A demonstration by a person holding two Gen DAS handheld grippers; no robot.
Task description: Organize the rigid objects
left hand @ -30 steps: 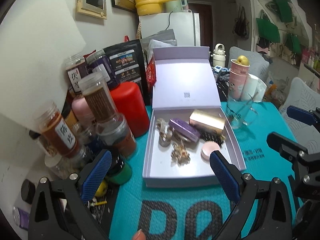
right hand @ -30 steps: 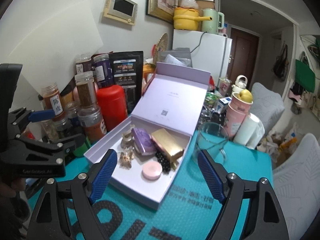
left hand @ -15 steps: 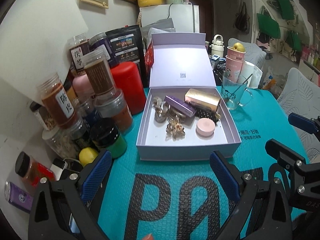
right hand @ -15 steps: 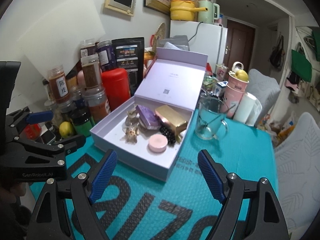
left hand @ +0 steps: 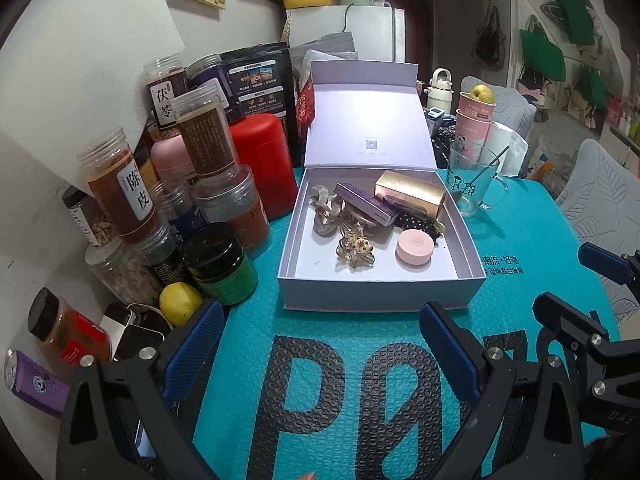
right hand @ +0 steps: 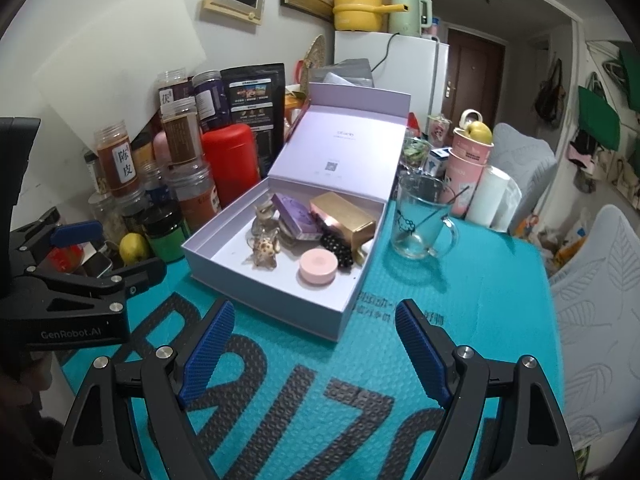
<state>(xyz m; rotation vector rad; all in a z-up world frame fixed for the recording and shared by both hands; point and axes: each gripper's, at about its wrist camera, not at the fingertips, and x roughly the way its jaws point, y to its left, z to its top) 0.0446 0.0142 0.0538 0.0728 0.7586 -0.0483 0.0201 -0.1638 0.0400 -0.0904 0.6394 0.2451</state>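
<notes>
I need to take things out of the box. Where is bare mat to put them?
Bare teal mat lies in front of the lavender box, and to its right, before the glass mug. Left of the box, jars crowd to the wall.

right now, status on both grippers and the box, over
Left gripper open, empty. Right gripper open, empty. Lavender box lid up, pink compact and gold box inside. Glass mug beside it, nothing blocking.
</notes>
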